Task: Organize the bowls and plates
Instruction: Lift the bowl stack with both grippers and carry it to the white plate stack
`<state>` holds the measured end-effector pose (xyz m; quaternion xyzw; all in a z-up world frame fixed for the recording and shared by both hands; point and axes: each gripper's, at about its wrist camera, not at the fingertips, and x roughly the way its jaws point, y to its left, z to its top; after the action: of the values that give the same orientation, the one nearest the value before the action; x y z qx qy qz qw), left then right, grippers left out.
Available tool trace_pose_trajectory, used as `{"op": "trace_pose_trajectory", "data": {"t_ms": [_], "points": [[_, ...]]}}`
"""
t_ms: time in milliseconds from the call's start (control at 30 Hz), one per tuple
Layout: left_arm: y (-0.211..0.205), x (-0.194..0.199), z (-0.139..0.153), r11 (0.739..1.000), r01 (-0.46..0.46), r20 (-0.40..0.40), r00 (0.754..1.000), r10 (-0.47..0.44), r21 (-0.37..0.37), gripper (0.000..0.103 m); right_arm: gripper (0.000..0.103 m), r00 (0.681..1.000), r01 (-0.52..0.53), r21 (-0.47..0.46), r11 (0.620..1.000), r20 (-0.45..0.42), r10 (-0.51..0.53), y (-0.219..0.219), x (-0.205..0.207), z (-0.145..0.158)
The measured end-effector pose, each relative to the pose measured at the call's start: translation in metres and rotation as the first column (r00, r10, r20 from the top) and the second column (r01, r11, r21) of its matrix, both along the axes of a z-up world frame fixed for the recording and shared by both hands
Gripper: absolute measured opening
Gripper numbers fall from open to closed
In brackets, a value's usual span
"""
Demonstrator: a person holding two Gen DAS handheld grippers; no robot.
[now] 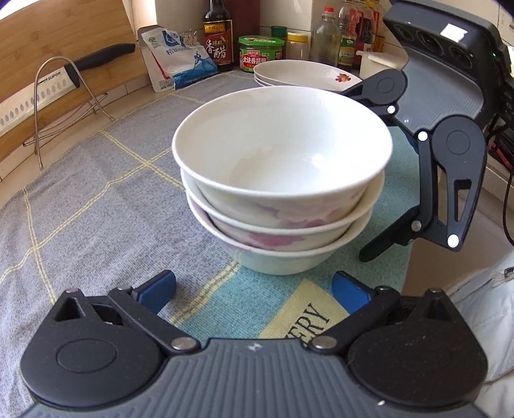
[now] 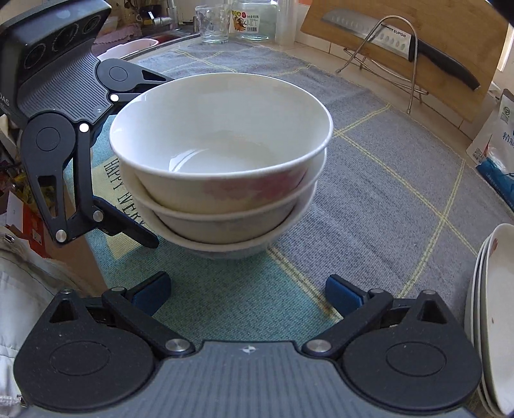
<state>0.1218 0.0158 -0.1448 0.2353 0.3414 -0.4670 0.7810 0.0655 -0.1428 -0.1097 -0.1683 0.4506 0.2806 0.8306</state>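
Three white bowls with pink flower prints [image 1: 282, 180] stand nested in one stack on a grey and teal cloth [image 1: 96, 199]. My left gripper [image 1: 253, 289] is open just short of the stack's base, its blue pads [image 1: 157, 289] apart with nothing between them. On the stack's other side my right gripper [image 1: 358, 173] is also open, its black fingers spread beside the bowls. The right wrist view shows the same bowl stack [image 2: 221, 160], my right gripper [image 2: 247, 292] open in front of it and my left gripper [image 2: 155, 160] open at its left. A stack of white plates [image 1: 305, 74] sits behind.
The plates [image 2: 494, 321] lie at the right edge of the right wrist view. A knife [image 1: 48, 83] rests on a wire rack against a wooden board. Sauce bottles [image 1: 218, 35], a jar [image 1: 261, 53] and a white bag [image 1: 180, 61] line the back wall. A glass [image 2: 212, 24] stands near the sink.
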Motion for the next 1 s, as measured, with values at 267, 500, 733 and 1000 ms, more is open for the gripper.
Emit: {"op": "trace_pose_trajectory", "data": {"t_ms": [267, 500, 733, 1000], "points": [[0.004, 0.005, 0.008, 0.992, 0.127, 0.015, 0.992, -0.127, -0.009, 0.101, 0.103, 0.994, -0.090, 0.020, 0.996, 0.065, 0.089, 0.005, 0.004, 0.015], [0.002, 0.013, 0.013, 0.972, 0.231, 0.006, 0.973, -0.231, -0.037, 0.093, 0.101, 0.982, -0.181, 0.034, 0.983, 0.063, 0.178, 0.009, 0.010, 0.023], [-0.002, 0.023, 0.017, 0.954, 0.293, -0.007, 0.956, -0.294, -0.055, 0.090, 0.092, 0.982, -0.188, 0.061, 0.980, 0.029, 0.187, 0.006, 0.022, 0.024], [-0.004, 0.026, 0.018, 0.934, 0.353, -0.014, 0.935, -0.354, -0.053, 0.085, 0.088, 0.983, -0.184, 0.076, 0.980, 0.003, 0.184, 0.006, 0.022, 0.025]]}}
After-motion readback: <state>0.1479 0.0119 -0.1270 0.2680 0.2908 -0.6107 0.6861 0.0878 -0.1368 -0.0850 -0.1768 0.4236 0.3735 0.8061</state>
